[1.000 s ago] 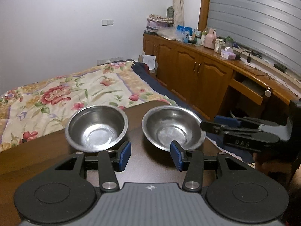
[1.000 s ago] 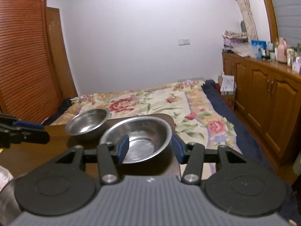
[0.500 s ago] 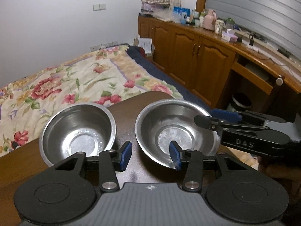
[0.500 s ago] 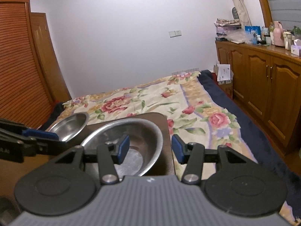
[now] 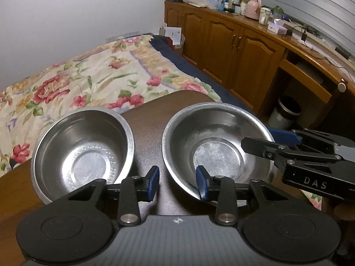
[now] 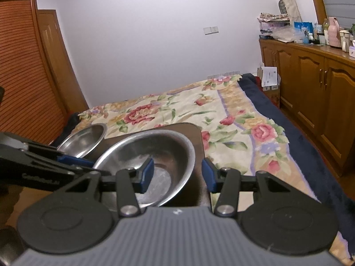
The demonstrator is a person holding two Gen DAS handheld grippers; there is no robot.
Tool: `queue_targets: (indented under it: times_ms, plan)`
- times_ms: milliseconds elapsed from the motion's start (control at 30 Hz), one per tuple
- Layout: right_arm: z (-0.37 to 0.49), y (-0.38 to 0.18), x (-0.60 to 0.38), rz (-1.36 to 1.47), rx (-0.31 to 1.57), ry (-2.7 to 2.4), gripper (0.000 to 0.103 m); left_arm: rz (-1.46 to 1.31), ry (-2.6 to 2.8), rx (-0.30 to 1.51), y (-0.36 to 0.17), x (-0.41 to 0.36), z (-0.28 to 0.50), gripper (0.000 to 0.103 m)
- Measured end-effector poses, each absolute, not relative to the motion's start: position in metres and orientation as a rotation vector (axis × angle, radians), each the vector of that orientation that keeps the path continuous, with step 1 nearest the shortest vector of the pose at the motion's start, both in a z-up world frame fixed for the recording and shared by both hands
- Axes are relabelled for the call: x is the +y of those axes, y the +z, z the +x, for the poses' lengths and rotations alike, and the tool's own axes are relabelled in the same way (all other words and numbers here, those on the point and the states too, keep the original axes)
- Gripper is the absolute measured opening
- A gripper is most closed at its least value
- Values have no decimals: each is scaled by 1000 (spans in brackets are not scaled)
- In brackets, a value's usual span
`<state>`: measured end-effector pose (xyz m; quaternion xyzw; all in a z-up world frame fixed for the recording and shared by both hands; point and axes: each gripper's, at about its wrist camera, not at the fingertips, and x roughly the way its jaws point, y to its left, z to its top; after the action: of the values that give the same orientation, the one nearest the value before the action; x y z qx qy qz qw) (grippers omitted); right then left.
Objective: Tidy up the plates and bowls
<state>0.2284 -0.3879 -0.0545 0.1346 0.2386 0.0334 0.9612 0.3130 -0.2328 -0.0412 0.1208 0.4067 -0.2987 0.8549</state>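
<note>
Two empty steel bowls stand side by side on a dark wooden table (image 5: 148,119). The left bowl (image 5: 84,150) is deeper, the right bowl (image 5: 217,148) is wider. My left gripper (image 5: 177,181) is open and empty, low over the table, between the near rims of the two bowls. My right gripper (image 6: 177,175) is open and straddles the right rim of the wide bowl (image 6: 155,155), one pad inside, one outside. It shows in the left wrist view (image 5: 273,137) with one finger over the rim. The deeper bowl (image 6: 84,139) lies beyond.
The table ends just past the bowls, rounded corner (image 5: 199,95) on the right. A bed with a floral cover (image 5: 88,82) lies beyond. Wooden cabinets (image 5: 239,51) with clutter on top line the right wall. A small bin (image 5: 286,115) stands on the floor.
Both grippers have moved forward and down toward the bowls. The right gripper has come in over the wide bowl's right rim. Neither bowl has moved.
</note>
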Motion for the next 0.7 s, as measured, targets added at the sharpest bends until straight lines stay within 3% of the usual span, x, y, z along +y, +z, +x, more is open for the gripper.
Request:
queue_targets:
  times_ms: [67,333,700]
  plan:
    - [229,-56,-388,280,493,75,45,245,-628,863,-42,-233,314,27]
    - [230,-61,-391,348,518,114,26,236,-628,851,-37,-230,309,25]
    - [212,-34,-381,316,463,120,24,202,-647,755,4,-210,284,24]
